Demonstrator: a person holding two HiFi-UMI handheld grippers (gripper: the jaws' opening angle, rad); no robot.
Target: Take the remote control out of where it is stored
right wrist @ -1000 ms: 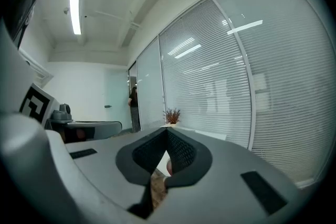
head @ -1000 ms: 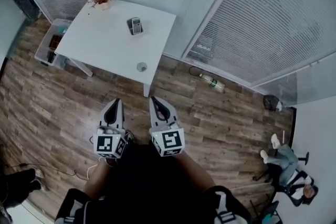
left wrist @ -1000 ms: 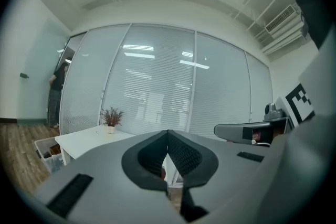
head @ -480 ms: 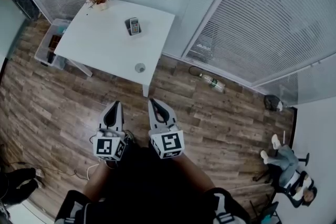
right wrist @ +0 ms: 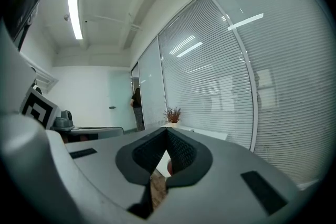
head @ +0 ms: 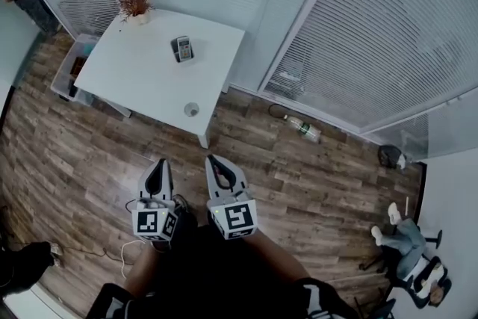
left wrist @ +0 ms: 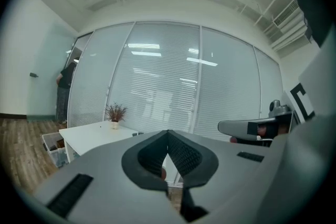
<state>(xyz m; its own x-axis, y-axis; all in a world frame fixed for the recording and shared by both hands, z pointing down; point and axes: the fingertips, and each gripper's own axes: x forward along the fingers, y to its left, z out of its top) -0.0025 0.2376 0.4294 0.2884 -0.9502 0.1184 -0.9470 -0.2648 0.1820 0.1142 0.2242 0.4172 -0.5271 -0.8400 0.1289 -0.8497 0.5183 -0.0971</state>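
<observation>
The remote control (head: pixel 181 48) is a small grey handset in a dark holder on the white table (head: pixel 142 78), far ahead of both grippers. My left gripper (head: pixel 158 163) and right gripper (head: pixel 215 159) hang side by side over the wooden floor, well short of the table. Both are shut with nothing between the jaws. In the left gripper view the left gripper (left wrist: pixel 168 132) points toward the table (left wrist: pixel 86 134). In the right gripper view the right gripper (right wrist: pixel 167 130) points the same way.
A dried plant (head: pixel 135 1) in a pot stands at the table's far corner and a small round object (head: pixel 192 110) near its front edge. A clear bin (head: pixel 69 72) sits left of the table, a bottle (head: pixel 303 129) lies by the blinds, and a seated person (head: pixel 407 235) is at lower right.
Both grippers have dropped lower in the head view and the table has slid slightly up and left. The jaws stay shut.
</observation>
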